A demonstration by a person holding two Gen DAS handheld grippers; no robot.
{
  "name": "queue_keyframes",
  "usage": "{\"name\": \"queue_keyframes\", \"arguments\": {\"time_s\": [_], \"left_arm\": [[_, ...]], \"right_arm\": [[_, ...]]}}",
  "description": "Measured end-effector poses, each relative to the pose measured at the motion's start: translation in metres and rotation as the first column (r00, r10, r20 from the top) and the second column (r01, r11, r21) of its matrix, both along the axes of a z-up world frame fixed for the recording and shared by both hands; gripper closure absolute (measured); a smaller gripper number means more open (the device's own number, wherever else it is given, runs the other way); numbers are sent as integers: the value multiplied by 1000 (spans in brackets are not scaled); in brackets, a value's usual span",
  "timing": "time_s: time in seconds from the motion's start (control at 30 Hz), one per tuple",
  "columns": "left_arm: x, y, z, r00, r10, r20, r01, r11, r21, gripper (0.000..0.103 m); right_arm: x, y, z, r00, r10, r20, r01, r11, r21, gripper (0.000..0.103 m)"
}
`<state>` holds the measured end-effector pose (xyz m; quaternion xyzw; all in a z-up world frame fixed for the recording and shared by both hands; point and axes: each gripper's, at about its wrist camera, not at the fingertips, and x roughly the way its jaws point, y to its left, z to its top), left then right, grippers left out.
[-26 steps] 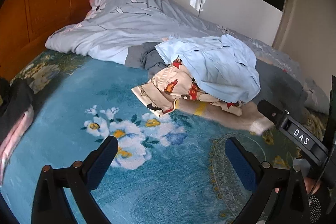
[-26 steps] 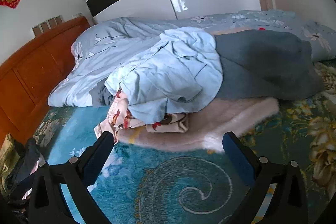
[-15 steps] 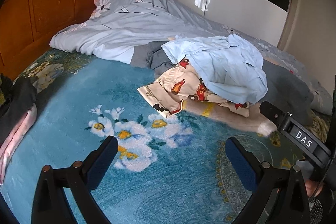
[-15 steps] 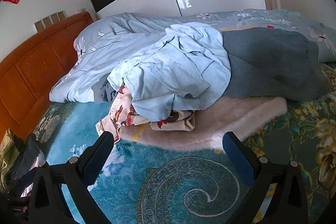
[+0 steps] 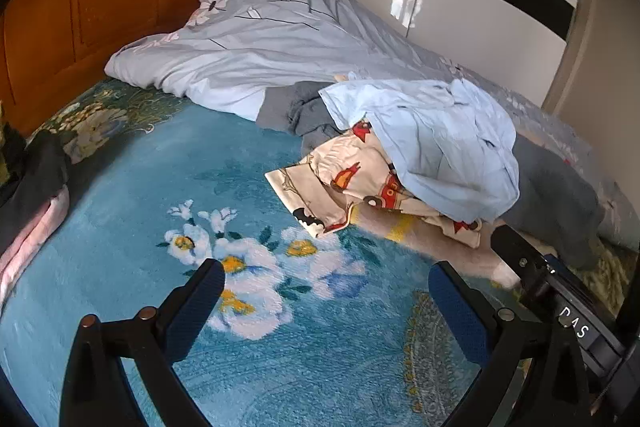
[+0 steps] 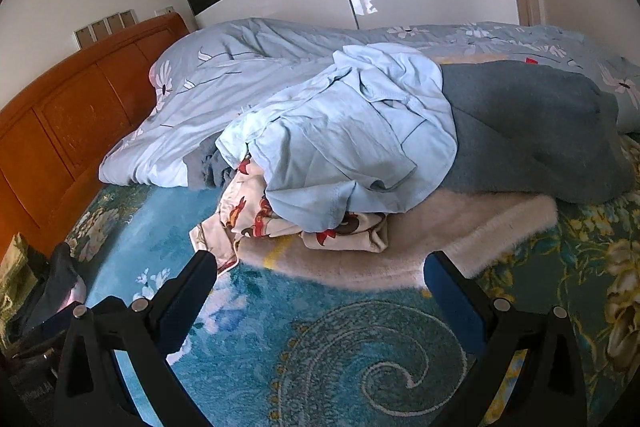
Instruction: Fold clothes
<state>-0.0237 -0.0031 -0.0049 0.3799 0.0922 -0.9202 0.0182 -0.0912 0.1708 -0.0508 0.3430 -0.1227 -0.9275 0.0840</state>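
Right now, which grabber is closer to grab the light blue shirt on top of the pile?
Probably right. The right gripper faces the light blue shirt head-on. The left gripper is open too, but sits off to one side.

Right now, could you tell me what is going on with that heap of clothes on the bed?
Nothing is held yet. The left gripper and right gripper hang with jaws wide open over the blue floral blanket, short of the pile. A light blue shirt lies on top of a cartoon-print garment, with a grey garment beside them.
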Motion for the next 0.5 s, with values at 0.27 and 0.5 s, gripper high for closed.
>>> {"name": "queue_keyframes", "arguments": {"time_s": [0.27,0.5], "left_arm": [[-8,3,-15,999,-8,41,9,1000,-12,0],[-13,3,-20,998,-6,59,7,1000,-11,0]], "right_arm": [[-5,-2,-8,1000,-2,20,1,1000,12,0],[-11,-1,-14,999,-5,38,4,1000,9,0]]}}
